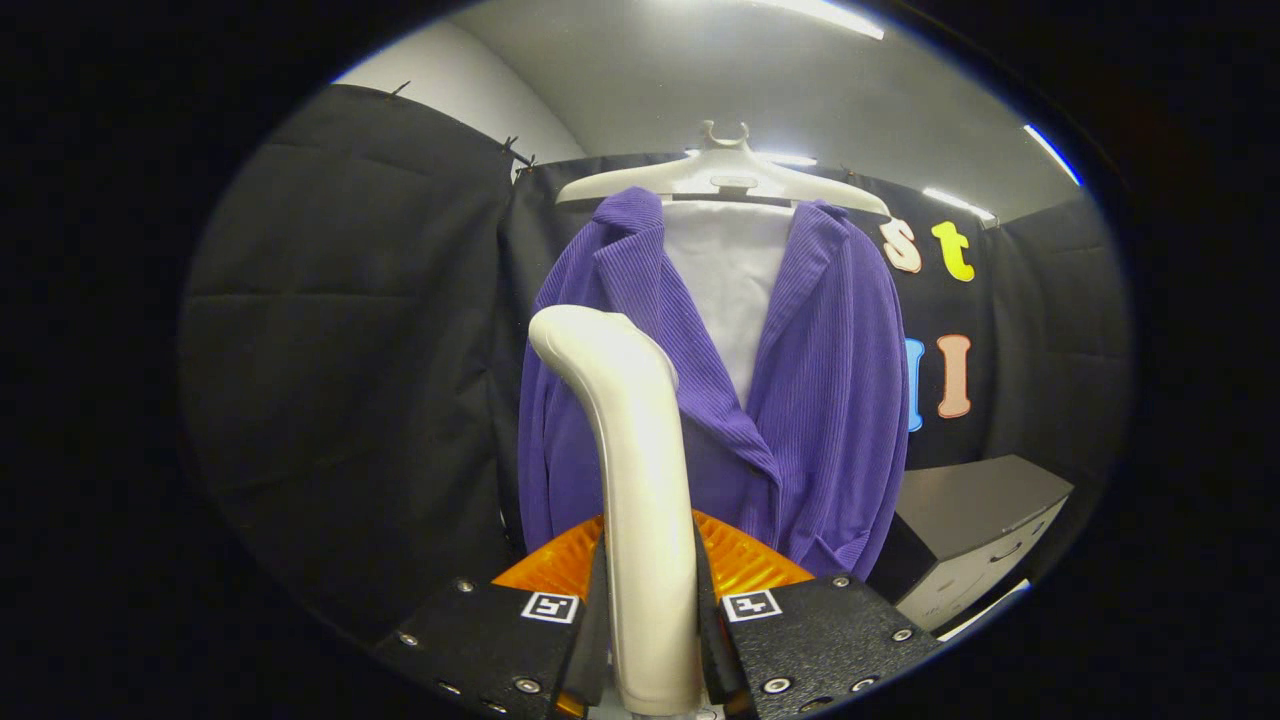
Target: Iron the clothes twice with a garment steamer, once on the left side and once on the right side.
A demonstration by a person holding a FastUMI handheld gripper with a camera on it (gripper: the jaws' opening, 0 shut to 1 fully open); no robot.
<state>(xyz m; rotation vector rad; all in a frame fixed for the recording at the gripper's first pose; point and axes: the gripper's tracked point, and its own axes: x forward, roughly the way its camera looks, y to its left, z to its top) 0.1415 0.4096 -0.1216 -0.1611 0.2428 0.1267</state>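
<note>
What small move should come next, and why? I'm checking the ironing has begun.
Probably ease the steamer forward onto the side of the purple jacket just beyond its head. The tongs are shut on the steamer's handle, and the jacket hangs on its hanger beyond.

I see a grey box (975, 510) low on the right, near the black wall (330, 330). Bright lights (830, 15) shine above.
</note>
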